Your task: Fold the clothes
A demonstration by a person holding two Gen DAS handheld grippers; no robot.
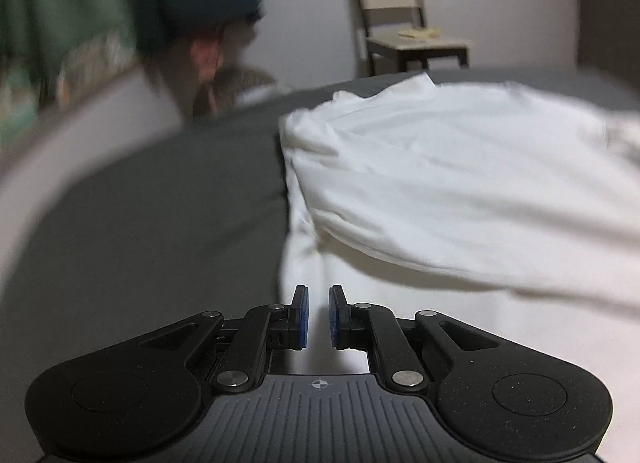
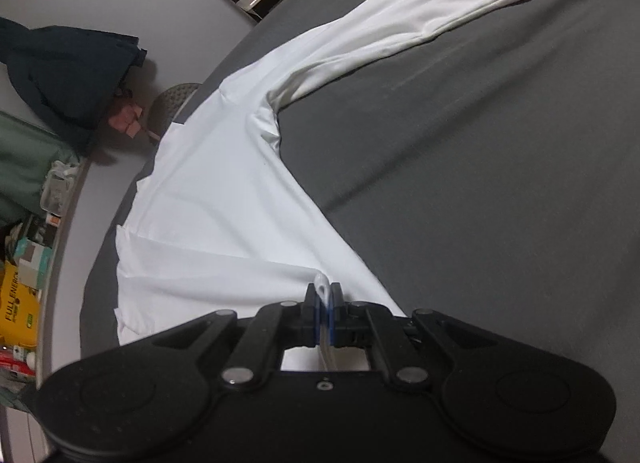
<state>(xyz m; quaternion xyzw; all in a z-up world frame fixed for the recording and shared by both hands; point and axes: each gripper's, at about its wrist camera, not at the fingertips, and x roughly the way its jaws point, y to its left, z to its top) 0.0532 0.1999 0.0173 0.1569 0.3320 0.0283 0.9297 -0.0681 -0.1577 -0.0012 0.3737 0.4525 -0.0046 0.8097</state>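
Pinching the white shirt (image 2: 224,199) hem, your right gripper (image 2: 325,303) keeps fabric taut for folding. Left gripper (image 1: 319,313) fingers nearly closed, apparently holding nothing. Sleeve (image 2: 460,7) lies spread on the grey bed (image 2: 480,183).

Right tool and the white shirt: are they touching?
Touching. The right wrist view shows the right tool with its blue pads pinched on a fold of the white shirt.
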